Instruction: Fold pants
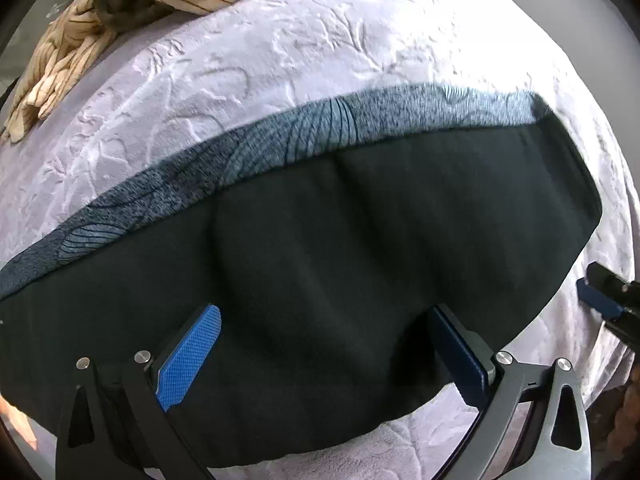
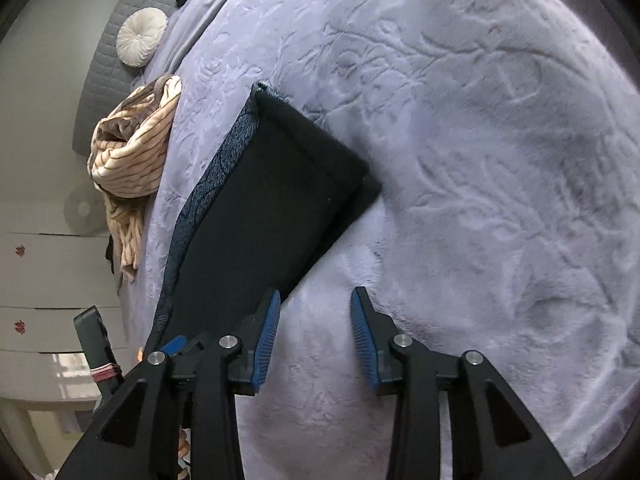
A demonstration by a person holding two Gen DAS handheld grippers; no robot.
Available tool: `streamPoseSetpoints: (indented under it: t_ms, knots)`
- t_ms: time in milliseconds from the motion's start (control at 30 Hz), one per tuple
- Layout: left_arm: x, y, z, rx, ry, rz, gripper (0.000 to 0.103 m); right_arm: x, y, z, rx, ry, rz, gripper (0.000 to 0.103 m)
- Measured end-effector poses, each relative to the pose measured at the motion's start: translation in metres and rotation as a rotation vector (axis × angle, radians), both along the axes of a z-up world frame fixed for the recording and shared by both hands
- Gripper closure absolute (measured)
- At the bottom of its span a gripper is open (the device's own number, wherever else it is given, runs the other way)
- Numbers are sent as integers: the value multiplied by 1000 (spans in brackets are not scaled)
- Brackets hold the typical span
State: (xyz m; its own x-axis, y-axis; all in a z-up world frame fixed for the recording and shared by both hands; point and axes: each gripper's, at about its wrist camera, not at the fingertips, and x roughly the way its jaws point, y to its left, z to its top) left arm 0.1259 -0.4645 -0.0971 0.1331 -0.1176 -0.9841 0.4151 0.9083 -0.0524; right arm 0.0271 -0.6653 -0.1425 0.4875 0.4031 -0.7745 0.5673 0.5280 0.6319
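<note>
The dark pants (image 1: 340, 240) lie flat on the lilac bedspread (image 1: 240, 60), folded lengthwise, with a blue-grey patterned strip (image 1: 304, 136) along the far edge. My left gripper (image 1: 326, 322) is open and empty, its blue pads hovering over the pants' near edge. The pants also show in the right wrist view (image 2: 272, 200), with the leg end at the far side. My right gripper (image 2: 314, 300) is open and empty, just off the pants' near right edge, above the bedspread (image 2: 480, 160). Its tip shows at the right of the left wrist view (image 1: 600, 300).
A crumpled beige striped garment (image 2: 132, 152) lies on the bed beyond the pants, also in the left wrist view (image 1: 80, 40). A round white cushion (image 2: 142, 36) rests against a grey quilted headboard (image 2: 108, 80). White drawers (image 2: 52, 288) stand past the bed's left edge.
</note>
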Motion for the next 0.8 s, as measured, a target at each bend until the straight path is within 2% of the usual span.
streamPoseSetpoints:
  t_ms: [267,433,567,600,667,733,800]
  knots:
    - [25,7,3,19,-17,20,0,15,4,-2,12,-6,21,59]
    - [60,9,17,11,-120,67,0,17,4,-3,16,-4,31,58]
    - [93,14,-10,68,-104,114,0,17,3,-6,31,-6,24,58]
    - [98,16,-12,57,-89,127,0,17,2,-6,36,-7,20,58]
    - [103,16,-8,43,-92,134,0,16,1,-7,48,-12,11,58]
    - [97,16,-1,63,-103,108,0,15,0,-6,58,-25,5,55]
    - [91,12,7,37,-85,95,0,14,-1,-6,79,-44,-10,54]
